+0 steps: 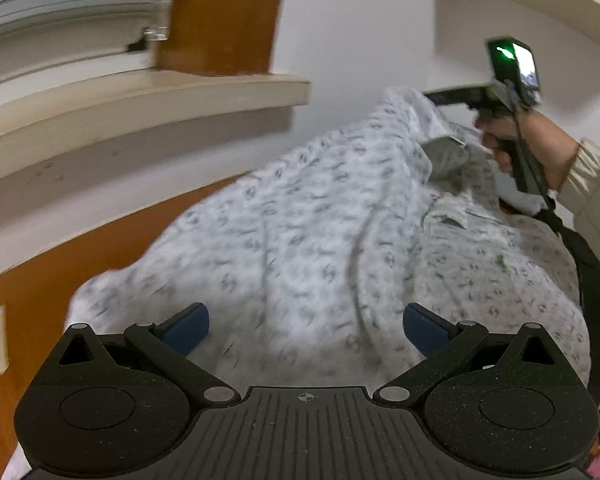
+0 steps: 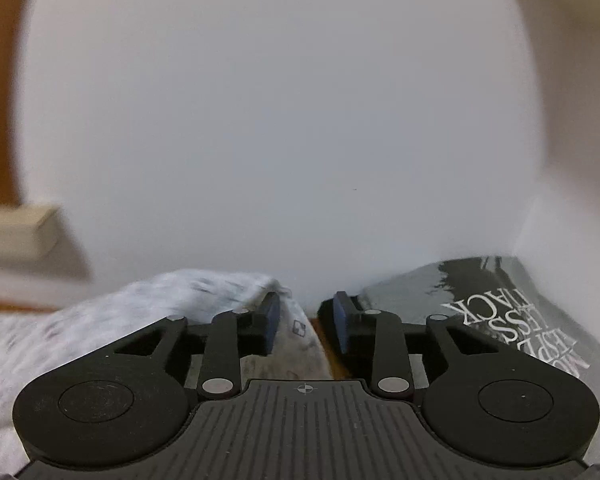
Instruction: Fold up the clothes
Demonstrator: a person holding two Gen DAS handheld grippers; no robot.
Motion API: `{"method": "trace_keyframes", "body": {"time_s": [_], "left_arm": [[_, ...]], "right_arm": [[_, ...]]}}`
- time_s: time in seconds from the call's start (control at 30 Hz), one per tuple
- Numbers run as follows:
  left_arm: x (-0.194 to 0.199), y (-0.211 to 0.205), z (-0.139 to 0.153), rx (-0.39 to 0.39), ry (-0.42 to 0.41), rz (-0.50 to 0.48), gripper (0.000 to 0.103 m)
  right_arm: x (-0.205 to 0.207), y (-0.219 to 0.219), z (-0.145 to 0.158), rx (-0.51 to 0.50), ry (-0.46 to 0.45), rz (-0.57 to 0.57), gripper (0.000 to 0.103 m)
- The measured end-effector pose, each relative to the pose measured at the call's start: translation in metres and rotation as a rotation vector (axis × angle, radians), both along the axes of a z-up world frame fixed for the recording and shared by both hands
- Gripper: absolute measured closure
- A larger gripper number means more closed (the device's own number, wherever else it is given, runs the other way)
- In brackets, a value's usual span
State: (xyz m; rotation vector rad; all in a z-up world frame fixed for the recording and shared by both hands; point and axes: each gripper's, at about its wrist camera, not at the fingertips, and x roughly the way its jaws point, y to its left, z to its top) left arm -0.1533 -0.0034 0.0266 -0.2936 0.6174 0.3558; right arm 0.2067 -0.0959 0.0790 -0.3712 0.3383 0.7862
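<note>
A white shirt with small grey marks lies heaped and spread in front of my left gripper. That gripper is open wide, its blue pads just over the near edge of the cloth, holding nothing. A hand holds my right gripper at the shirt's raised far corner. In the right wrist view my right gripper has a narrow gap between its fingers, and nothing shows in that gap. The shirt bunches against the left finger and passes under it.
A dark grey garment with white lettering lies to the right of the right gripper. A cream window ledge and orange wood panelling stand at the left, a white wall behind. A black strap hangs at the right.
</note>
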Motion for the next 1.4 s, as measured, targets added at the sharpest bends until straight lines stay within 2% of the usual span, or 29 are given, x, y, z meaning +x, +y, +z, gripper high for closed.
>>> {"method": "trace_keyframes", "body": {"time_s": [0.03,0.07,0.1,0.17,0.27,0.43,0.5,0.67,0.7,0.77,0.8,0.83,0.87,0.93,0.97,1.03,1.1,1.13,1.17,1.27,1.37,1.4], "left_arm": [[-0.007,-0.001,0.003,0.006,-0.007,0.005,0.000],[-0.013,-0.002,0.005,0.012,-0.013,0.011,0.000],[-0.021,-0.003,0.008,0.018,-0.017,0.022,0.000],[-0.036,-0.002,0.014,0.025,-0.020,0.048,0.000],[-0.059,0.001,0.024,0.054,-0.011,0.090,0.000],[-0.104,0.003,0.035,0.108,0.053,0.168,0.000],[-0.123,0.002,0.033,0.114,0.090,0.187,0.002],[-0.161,0.001,0.022,0.095,0.166,0.202,0.011],[-0.166,0.002,0.019,0.086,0.177,0.202,0.014],[-0.169,0.003,0.016,0.088,0.202,0.198,0.042],[-0.171,0.004,0.015,0.094,0.216,0.193,0.046],[-0.171,0.005,0.013,0.092,0.219,0.183,0.058],[-0.171,0.007,0.014,0.092,0.216,0.171,0.077],[-0.169,0.010,0.018,0.118,0.218,0.178,0.101],[-0.167,0.012,0.023,0.186,0.226,0.217,0.101],[-0.168,0.026,0.043,0.279,0.191,0.322,0.101],[-0.172,0.043,0.068,0.309,0.108,0.455,0.101],[-0.171,0.046,0.075,0.317,0.097,0.492,0.097],[-0.170,0.047,0.081,0.326,0.092,0.522,0.089],[-0.164,0.034,0.081,0.303,0.093,0.468,0.068],[-0.154,0.017,0.068,0.242,0.096,0.400,0.063],[-0.151,0.011,0.064,0.221,0.097,0.378,0.057]], "right_arm": [[-0.005,-0.005,-0.004,-0.003,0.010,0.016,0.054],[-0.010,-0.010,-0.009,-0.006,0.022,0.031,0.047],[-0.014,-0.014,-0.013,-0.009,0.034,0.046,0.045],[-0.024,-0.024,-0.023,-0.014,0.059,0.076,0.034],[-0.038,-0.038,-0.036,-0.023,0.095,0.122,0.031],[-0.062,-0.062,-0.059,-0.036,0.155,0.197,0.031],[-0.071,-0.072,-0.068,-0.042,0.179,0.228,0.030],[-0.066,-0.066,-0.070,-0.054,0.213,0.217,0.025],[-0.066,-0.065,-0.070,-0.061,0.209,0.217,0.025],[-0.070,-0.065,-0.071,-0.068,0.192,0.200,0.023],[-0.071,-0.066,-0.071,-0.071,0.185,0.197,0.023],[-0.072,-0.066,-0.071,-0.074,0.178,0.195,0.022],[-0.072,-0.066,-0.071,-0.075,0.176,0.194,0.022],[-0.073,-0.066,-0.071,-0.077,0.172,0.193,0.021],[-0.073,-0.066,-0.071,-0.078,0.171,0.192,0.021],[-0.073,-0.065,-0.072,-0.080,0.168,0.191,0.021],[-0.074,-0.065,-0.072,-0.081,0.164,0.189,0.021],[-0.074,-0.065,-0.072,-0.081,0.165,0.189,0.021],[-0.073,-0.065,-0.072,-0.081,0.167,0.189,0.020],[-0.073,-0.066,-0.072,-0.082,0.163,0.188,0.020],[-0.072,-0.066,-0.071,-0.082,0.164,0.190,0.020],[-0.071,-0.067,-0.071,-0.081,0.167,0.191,0.020]]}}
